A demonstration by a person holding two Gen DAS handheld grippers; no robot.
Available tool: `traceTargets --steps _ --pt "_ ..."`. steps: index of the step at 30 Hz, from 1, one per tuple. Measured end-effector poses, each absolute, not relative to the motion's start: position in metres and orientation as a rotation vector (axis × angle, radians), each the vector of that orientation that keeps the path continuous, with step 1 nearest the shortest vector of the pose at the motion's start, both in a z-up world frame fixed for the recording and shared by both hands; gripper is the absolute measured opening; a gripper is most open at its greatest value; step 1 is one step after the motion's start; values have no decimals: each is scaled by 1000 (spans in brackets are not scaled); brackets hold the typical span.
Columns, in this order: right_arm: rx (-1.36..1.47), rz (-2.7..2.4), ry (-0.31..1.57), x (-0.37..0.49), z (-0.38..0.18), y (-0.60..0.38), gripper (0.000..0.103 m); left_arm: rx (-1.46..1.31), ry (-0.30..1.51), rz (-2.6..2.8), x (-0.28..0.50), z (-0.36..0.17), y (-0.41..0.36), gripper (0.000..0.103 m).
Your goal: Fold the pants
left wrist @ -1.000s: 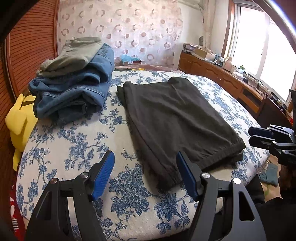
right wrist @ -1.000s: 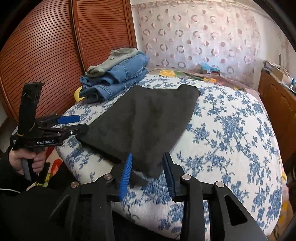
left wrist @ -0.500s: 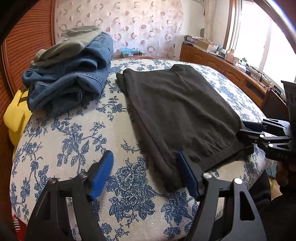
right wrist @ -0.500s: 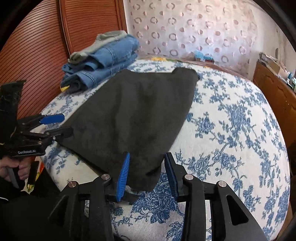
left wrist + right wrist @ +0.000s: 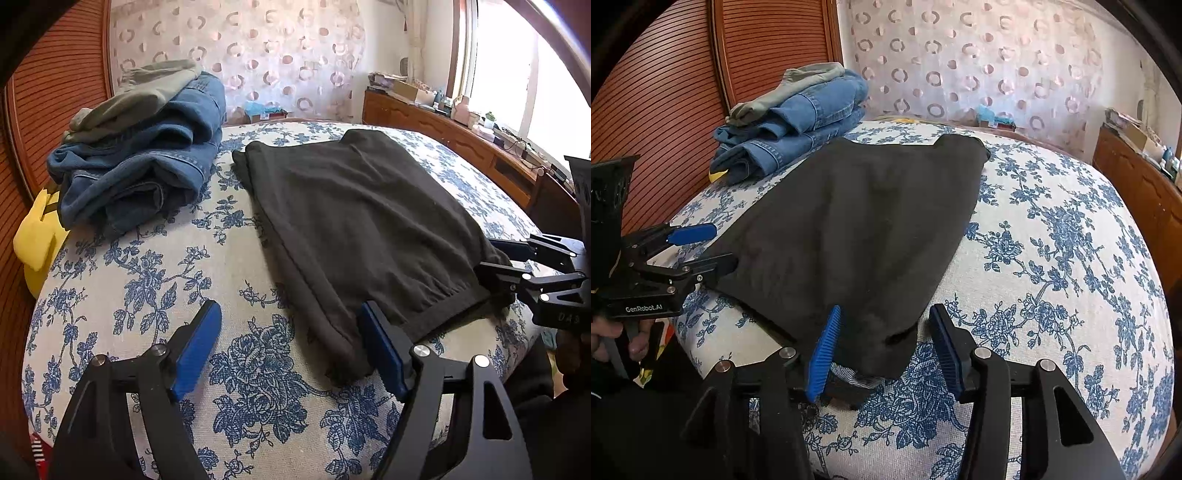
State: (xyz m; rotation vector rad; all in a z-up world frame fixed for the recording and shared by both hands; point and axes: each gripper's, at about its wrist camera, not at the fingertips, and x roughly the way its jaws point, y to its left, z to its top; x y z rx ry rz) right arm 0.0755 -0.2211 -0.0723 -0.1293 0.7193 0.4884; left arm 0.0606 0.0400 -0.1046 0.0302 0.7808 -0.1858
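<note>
Black pants (image 5: 369, 214) lie folded flat on the flowered bed (image 5: 147, 280), their hem end toward me. My left gripper (image 5: 288, 321) hovers at the near left corner of the hem. Its jaws are opening; the corner lies just inside the right finger (image 5: 380, 350), and the pads do not press it. In the right wrist view the same pants (image 5: 857, 229) reach my right gripper (image 5: 884, 317). Its jaws are opening too, and the near right corner lies loose between them, with a gap at the right pad. Each view shows the other gripper at the hem: right gripper (image 5: 495, 258), left gripper (image 5: 713, 247).
A stack of folded blue jeans with grey-green pants on top (image 5: 140, 155) sits at the bed's far left. A yellow object (image 5: 37, 236) is wedged between bed and wooden slatted door (image 5: 665, 92). A cluttered wooden dresser (image 5: 461, 140) runs under the window at the right.
Both grippers came forward and lower to the hem end of the pants. The right jaws widened around the corner; the left jaws widened a little.
</note>
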Motion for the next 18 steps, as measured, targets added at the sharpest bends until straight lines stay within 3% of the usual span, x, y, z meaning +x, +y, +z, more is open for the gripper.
traceTargets --steps 4,7,11,18 --pt "-129 485 725 73 -71 -222 52 -13 787 -225 54 -102 46 77" --pt "-125 498 732 71 -70 -223 51 -42 783 -246 49 -101 49 65" --pt "-120 521 734 67 -69 -225 43 -67 784 -277 42 -100 49 51" --pt "-101 555 741 62 -69 -229 33 -96 785 -301 38 -100 44 37"
